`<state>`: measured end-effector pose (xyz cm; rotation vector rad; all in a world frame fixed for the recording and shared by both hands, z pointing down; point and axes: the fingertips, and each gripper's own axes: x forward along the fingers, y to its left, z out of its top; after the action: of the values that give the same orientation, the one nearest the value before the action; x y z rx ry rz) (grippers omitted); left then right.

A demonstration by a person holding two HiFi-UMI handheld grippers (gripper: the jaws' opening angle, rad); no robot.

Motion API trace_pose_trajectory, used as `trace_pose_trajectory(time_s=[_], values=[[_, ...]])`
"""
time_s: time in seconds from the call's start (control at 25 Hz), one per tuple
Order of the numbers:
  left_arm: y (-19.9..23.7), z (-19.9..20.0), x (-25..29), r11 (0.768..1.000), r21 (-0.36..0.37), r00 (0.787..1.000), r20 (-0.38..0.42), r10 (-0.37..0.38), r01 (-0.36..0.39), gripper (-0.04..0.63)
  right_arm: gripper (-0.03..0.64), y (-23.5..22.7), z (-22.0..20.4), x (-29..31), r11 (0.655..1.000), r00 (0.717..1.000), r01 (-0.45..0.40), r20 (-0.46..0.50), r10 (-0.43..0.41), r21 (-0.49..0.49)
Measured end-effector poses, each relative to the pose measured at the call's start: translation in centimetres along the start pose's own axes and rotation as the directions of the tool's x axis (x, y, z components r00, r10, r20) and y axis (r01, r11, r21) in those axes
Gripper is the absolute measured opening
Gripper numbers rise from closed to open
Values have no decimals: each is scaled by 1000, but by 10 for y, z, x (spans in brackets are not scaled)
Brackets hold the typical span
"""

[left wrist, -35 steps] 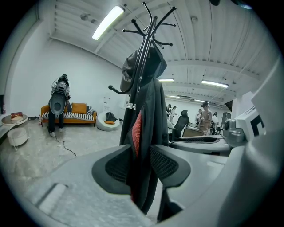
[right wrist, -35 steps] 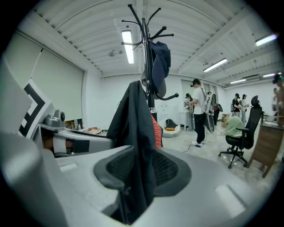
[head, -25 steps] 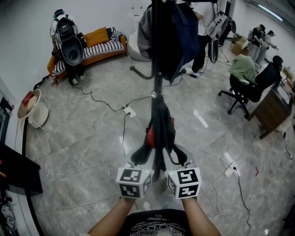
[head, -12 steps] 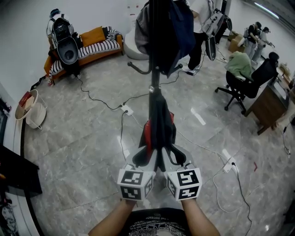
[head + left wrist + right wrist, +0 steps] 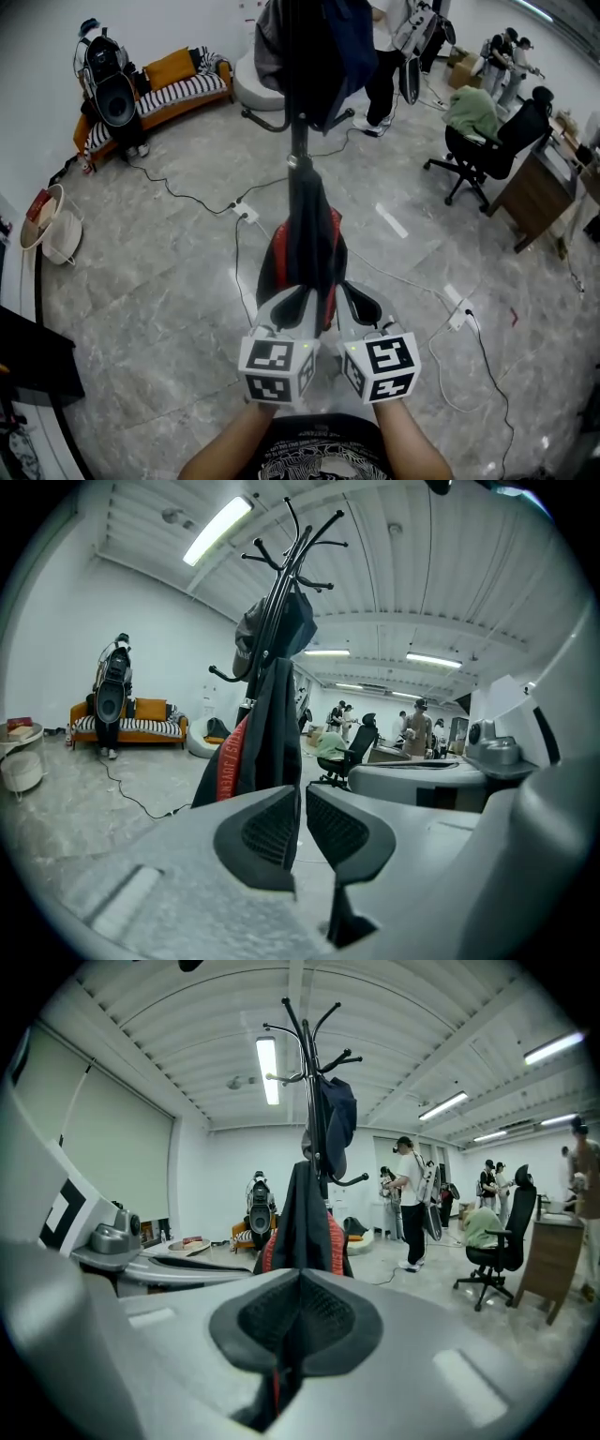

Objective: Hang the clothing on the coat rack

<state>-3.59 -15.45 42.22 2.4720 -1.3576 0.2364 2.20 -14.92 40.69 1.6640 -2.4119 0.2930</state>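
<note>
The right tongs [image 5: 298, 1288] are pressed together on the lower edge of the black-and-red jacket [image 5: 305, 234]. The left tongs [image 5: 302, 799] are closing with a fold of that edge between them, and a thin gap seems to remain beside the cloth. The jacket stretches from both tongs up to the coat rack [image 5: 299, 141], apparently caught low on its pole, beneath a grey garment [image 5: 270, 47] and a dark blue garment [image 5: 349, 47] on higher hooks.
</note>
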Motion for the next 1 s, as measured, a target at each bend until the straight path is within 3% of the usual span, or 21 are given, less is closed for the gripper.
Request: trace_pose_trajectory(time_s=[0.16,1.0], values=[[-6,-5,1,1000,5,1000,-7,-12,12,6,0,0,-2,-6,1000,1000,3,-1,-3,5],[-19,-20,-8,999,21,999,-30,-37,37,5,0,6,-13,-20,1000,1000,15,-5,-15,-1]])
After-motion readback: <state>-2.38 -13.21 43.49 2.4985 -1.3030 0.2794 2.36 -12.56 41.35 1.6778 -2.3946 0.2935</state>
